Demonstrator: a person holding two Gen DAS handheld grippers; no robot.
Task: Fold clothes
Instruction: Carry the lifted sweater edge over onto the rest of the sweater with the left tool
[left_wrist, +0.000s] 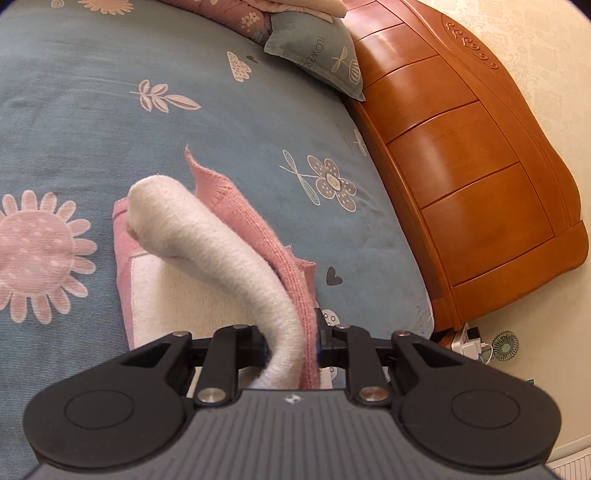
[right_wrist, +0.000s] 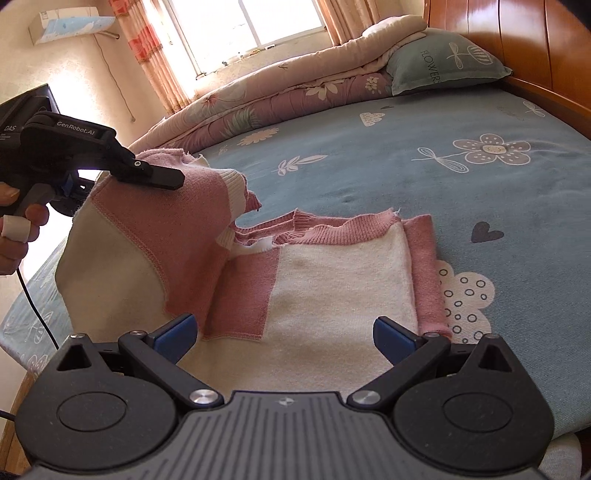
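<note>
While the bed (right_wrist: 424, 155) fills both views with its soft blue-grey sheet printed with flat pink and white flowers, a glossy orange wooden headboard (left_wrist: 461, 155) with curved panels runs along its far edge. A thick quilt (right_wrist: 280, 92), folded into a long puffy roll, lies by the window, and a grey-green pillow (right_wrist: 443, 62) with a flower print leans against the headboard. The sweater (right_wrist: 332, 280), a fuzzy knit in cream and dusty pink with ribbed pink trim, lies partly folded near the bed's near edge, its flat cream body spread straight ahead of the right tongs (right_wrist: 284, 336). Those tongs stand wide, their blue pads on either side of the knit and pressing on nothing. One side of the sweater is lifted off the sheet and hangs as a slack flap from the left tongs (right_wrist: 162, 179), which pinch the pink shoulder fabric in a narrow grip. In the left wrist view the left tongs (left_wrist: 291, 343) hold a bunched roll of cream and pink knit that arcs forward and down onto the folded part. A hand (right_wrist: 16, 229), one finger taped white, grips the black handle.
</note>
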